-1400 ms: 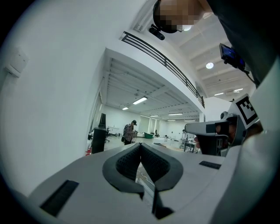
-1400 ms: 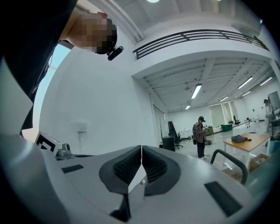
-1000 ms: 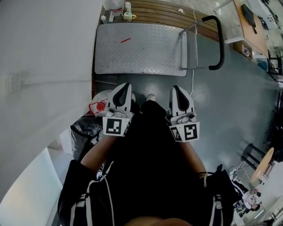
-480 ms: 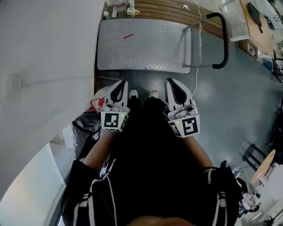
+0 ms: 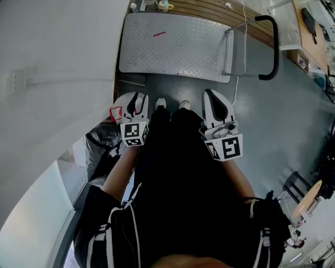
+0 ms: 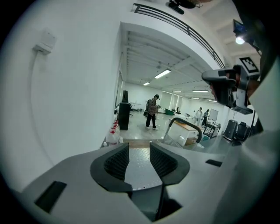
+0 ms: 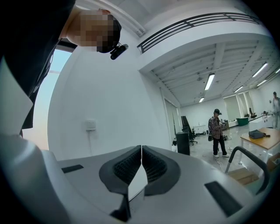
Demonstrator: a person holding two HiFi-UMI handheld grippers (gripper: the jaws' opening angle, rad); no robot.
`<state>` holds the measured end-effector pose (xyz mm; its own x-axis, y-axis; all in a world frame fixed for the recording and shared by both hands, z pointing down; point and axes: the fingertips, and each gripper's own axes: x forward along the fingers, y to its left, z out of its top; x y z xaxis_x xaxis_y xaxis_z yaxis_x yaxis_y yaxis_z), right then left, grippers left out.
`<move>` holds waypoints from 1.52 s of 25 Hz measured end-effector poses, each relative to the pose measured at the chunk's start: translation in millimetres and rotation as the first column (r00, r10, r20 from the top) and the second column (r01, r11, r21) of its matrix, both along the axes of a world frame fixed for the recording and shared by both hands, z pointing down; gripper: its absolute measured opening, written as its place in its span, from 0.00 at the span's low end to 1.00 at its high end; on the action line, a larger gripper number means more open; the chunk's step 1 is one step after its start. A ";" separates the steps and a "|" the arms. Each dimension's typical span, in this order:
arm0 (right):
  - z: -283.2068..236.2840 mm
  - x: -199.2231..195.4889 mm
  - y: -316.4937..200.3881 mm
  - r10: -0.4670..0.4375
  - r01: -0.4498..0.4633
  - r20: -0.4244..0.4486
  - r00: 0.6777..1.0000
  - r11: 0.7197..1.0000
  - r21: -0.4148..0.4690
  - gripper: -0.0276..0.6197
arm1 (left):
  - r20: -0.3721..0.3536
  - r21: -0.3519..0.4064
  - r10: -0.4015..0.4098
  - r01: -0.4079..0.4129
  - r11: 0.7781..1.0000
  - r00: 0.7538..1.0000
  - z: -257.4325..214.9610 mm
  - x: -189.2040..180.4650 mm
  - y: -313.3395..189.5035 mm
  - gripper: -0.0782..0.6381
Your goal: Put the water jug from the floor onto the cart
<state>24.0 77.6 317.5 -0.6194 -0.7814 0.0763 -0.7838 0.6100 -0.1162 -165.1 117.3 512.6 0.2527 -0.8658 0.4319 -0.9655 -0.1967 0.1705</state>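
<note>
The water jug (image 5: 120,103), white with a red cap, stands on the floor by the wall, left of my feet. My left gripper (image 5: 137,100) hangs just over its top. Its jaws are opening, and in the left gripper view (image 6: 139,158) nothing is between them; only the cart's deck (image 6: 141,168) shows through the gap. The jug itself is hidden in that view. The cart (image 5: 172,47), a bare metal platform with a black handle (image 5: 271,47), lies ahead of me. My right gripper (image 5: 212,100) is held level over the floor, shut and empty (image 7: 141,164).
A black bag (image 5: 104,149) sits against the wall behind the jug. Small bottles (image 5: 157,5) stand past the cart's far end. The white wall (image 5: 57,78) closes the left side. Desks line the far right, and people stand far off in the hall (image 6: 152,111).
My left gripper has sunk toward the jug at the left, and its jaws have parted. The right gripper has hardly moved.
</note>
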 end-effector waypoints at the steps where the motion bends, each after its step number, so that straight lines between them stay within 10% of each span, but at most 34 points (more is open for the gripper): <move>1: -0.2 -4.3 2.9 -0.006 0.006 -0.007 1.000 1.000 0.001 0.07 | 0.003 -0.025 -0.013 0.013 1.000 1.000 11.4 -7.4 4.6 0.31; 17: 14.0 -52.2 23.9 -0.024 0.021 -0.081 0.996 0.999 -0.027 0.07 | 0.026 -0.389 -0.106 0.108 0.915 0.994 178.5 -90.6 71.2 0.37; 22: 17.7 -56.4 23.8 -0.019 0.017 -0.092 0.996 0.999 -0.028 0.07 | -0.009 -0.491 -0.201 0.171 0.854 0.979 221.1 -104.6 86.7 0.37; 38: 64.4 -80.5 24.5 -0.096 0.092 -0.103 0.990 0.995 -0.045 0.07 | 0.062 -0.617 -0.190 0.187 0.764 0.980 321.9 -115.2 115.1 0.37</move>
<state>-56.6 102.1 381.9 -0.6769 -0.7151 0.1746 -0.7324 0.6780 -0.0626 -280.3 232.5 834.5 0.1158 -0.4434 0.8888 -0.9710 0.1378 0.1952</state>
